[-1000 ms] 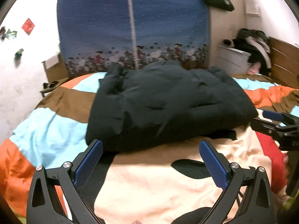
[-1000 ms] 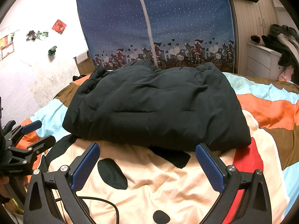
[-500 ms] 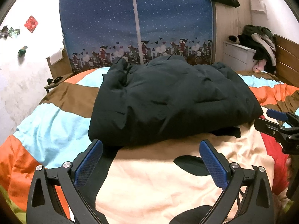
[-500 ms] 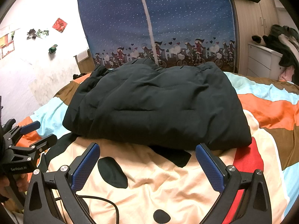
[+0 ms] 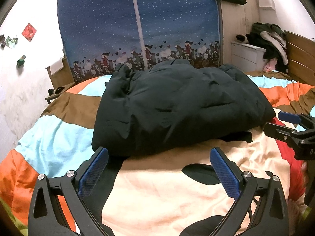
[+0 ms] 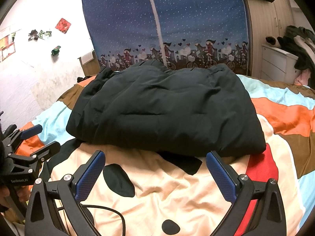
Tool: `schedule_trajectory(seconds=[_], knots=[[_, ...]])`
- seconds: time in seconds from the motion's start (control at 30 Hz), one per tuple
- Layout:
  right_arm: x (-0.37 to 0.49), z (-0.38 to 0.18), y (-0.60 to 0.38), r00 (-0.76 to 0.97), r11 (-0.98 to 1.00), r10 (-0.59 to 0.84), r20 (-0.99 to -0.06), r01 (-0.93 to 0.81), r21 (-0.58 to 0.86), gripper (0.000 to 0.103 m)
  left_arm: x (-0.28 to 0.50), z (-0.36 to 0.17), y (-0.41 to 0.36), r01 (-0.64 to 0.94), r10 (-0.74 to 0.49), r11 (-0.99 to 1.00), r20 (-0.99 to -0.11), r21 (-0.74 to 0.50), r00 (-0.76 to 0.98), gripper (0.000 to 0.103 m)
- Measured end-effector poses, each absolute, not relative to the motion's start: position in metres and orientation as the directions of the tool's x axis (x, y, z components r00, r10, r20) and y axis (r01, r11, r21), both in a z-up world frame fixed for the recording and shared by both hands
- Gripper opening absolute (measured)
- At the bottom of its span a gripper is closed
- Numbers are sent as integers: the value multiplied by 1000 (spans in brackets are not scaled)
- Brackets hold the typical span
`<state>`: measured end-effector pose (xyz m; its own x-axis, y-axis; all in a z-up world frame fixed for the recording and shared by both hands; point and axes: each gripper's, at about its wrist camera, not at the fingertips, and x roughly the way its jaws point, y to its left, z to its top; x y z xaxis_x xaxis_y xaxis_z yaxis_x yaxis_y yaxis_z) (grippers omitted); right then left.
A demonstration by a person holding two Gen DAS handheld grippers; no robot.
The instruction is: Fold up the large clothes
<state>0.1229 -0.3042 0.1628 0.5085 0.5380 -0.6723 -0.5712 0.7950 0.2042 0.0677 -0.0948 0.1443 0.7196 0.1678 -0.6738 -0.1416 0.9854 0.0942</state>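
— What do we have, biggest first?

— We see the bed (image 5: 59, 141) under a striped bedspread, and on it the dark jacket (image 5: 177, 106) lying folded in a puffy bundle, across the middle.

— And our hands?

— We hold the left gripper (image 5: 159, 169) and right gripper (image 6: 155, 167) just short of the jacket's near edge, both spread wide and holding nothing.

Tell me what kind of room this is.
Most likely a bedroom. A dark padded jacket lies on a bed with a striped, colourful blanket, a blue zip-front fabric wardrobe stands behind it, and clothes are heaped on a white chest of drawers.
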Motion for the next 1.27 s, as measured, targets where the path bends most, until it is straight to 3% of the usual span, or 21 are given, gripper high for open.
schedule_trajectory(seconds=[1.27], knots=[[130,159,-304,496,792,538,-682,-573,209,103,69,142,-90,-137,168,985,-684,101,710,101]])
